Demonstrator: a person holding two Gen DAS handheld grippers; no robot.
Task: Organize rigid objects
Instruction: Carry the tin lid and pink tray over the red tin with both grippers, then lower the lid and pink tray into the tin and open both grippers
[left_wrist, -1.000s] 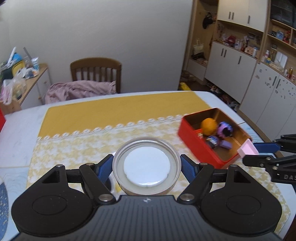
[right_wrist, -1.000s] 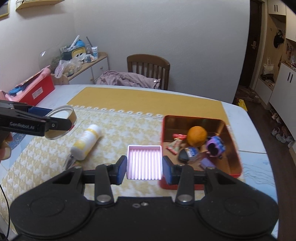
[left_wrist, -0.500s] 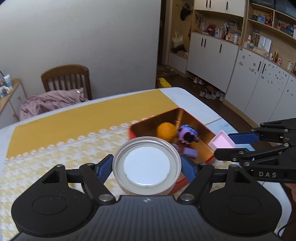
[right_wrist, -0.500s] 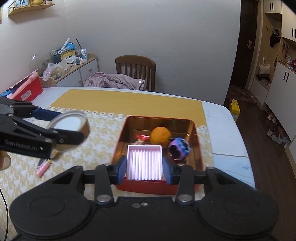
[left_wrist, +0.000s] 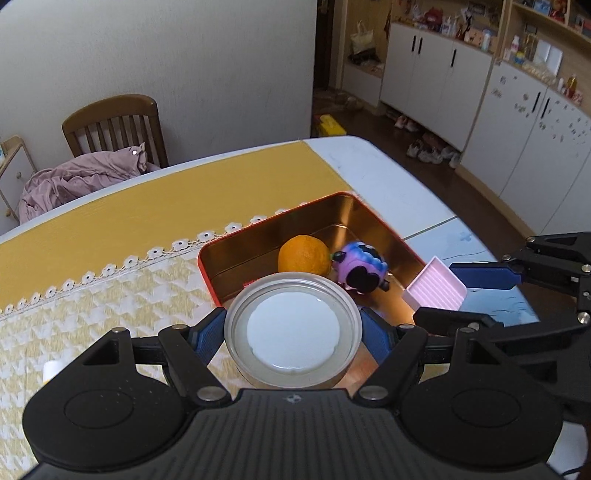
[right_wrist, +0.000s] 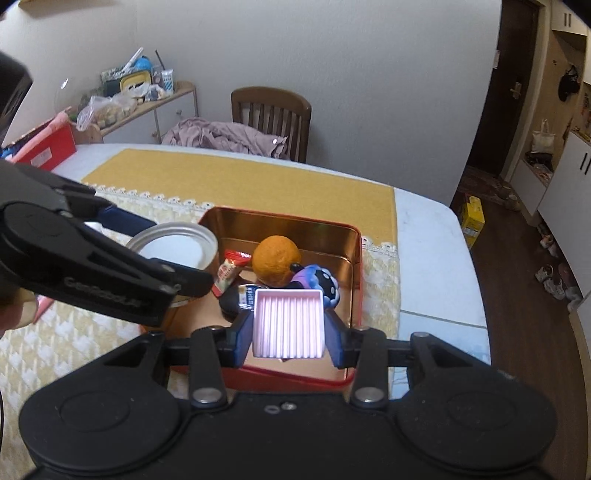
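Now round lid (left_wrist: 293, 332) clamped in left tool (left_wrist: 293, 334), above red tin (left_wrist: 373, 218)

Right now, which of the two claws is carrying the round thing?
The left claw: it grips the round lid. The right claw holds a square pink tray.

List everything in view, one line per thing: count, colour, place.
tin: 1, red outside, gold inside, on the tablecloth
orange: 1, orange, in the tin
toy: 1, purple and black, in the tin beside the orange
snack packet: 1, red, in the tin
dark packet: 1, black and blue, in the tin, partly hidden
round lid: 1, silver with white centre, held above the tin
ridged tray: 1, pink, held above the tin
tablecloth: 1, yellow and white, on the table
chair: 1, brown, behind the table
left gripper: fingers clamp the round lid
right gripper: fingers clamp the ridged tray
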